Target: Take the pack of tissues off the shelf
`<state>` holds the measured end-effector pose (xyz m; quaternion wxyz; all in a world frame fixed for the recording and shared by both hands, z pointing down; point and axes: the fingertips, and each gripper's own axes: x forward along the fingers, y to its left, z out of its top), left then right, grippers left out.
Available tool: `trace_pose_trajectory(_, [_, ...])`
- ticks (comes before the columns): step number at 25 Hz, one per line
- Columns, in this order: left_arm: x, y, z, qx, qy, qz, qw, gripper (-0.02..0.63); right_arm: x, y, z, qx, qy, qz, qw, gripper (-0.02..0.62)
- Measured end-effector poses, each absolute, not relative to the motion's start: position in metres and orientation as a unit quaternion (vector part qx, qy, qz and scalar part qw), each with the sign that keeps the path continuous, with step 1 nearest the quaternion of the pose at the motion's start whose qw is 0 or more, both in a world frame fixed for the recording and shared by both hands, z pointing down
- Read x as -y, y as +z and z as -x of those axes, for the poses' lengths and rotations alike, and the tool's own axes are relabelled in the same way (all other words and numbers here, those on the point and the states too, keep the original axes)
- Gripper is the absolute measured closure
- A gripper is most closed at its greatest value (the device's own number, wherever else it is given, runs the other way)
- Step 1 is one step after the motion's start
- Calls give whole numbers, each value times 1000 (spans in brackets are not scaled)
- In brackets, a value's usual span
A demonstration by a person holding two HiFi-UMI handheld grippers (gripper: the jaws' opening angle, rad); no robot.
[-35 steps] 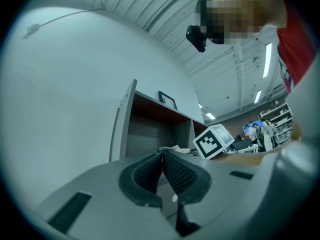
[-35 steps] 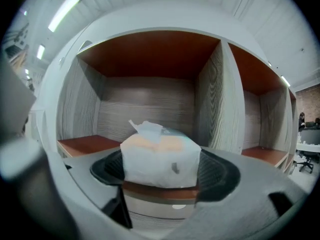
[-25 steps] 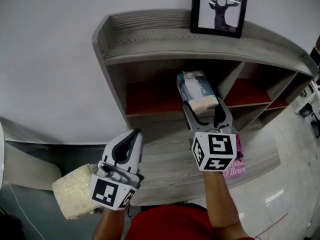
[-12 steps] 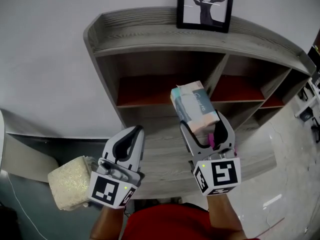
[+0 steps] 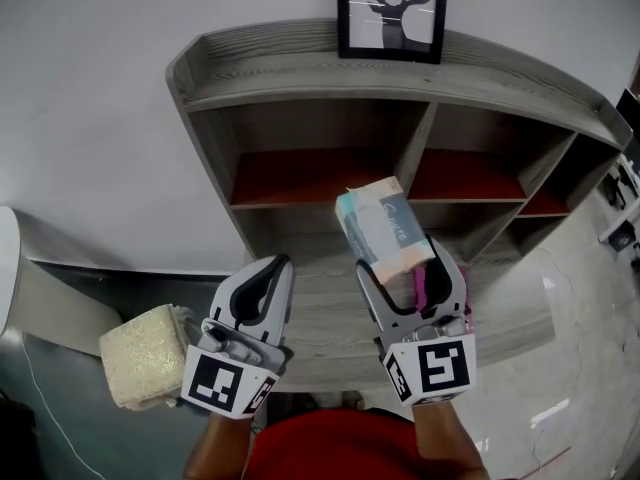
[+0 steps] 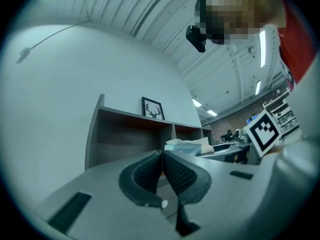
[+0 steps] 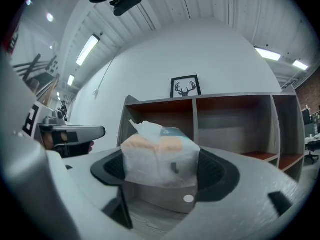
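A grey wood-grain shelf unit (image 5: pixel 300 78) with red-brown inner boards stands against a white wall. A black-framed deer picture (image 5: pixel 390 13) stands on top of the shelf unit. The right gripper (image 5: pixel 408 264) is clamped on a soft, plastic-wrapped pack of tissues (image 5: pixel 385 226), pale blue with a peach end, one jaw pressing each side. The pack is out of the shelf unit, in front of its middle divider, above the grey wooden table (image 5: pixel 330 323) at the shelf unit's foot. The left gripper (image 5: pixel 272 266) is empty in front of the shelf unit's left side, jaws pressed together. A pale yellow spongy block (image 5: pixel 140 356) lies beyond the shelf unit's left end.
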<state>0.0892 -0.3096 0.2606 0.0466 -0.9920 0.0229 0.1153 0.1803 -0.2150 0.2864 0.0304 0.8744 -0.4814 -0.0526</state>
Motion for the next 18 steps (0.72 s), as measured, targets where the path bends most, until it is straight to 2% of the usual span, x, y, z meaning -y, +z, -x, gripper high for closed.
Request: trace_pose_trajectory(18, [295, 261, -87, -36, 109, 992, 51, 595, 204, 292, -174, 499, -50, -865, 19, 209])
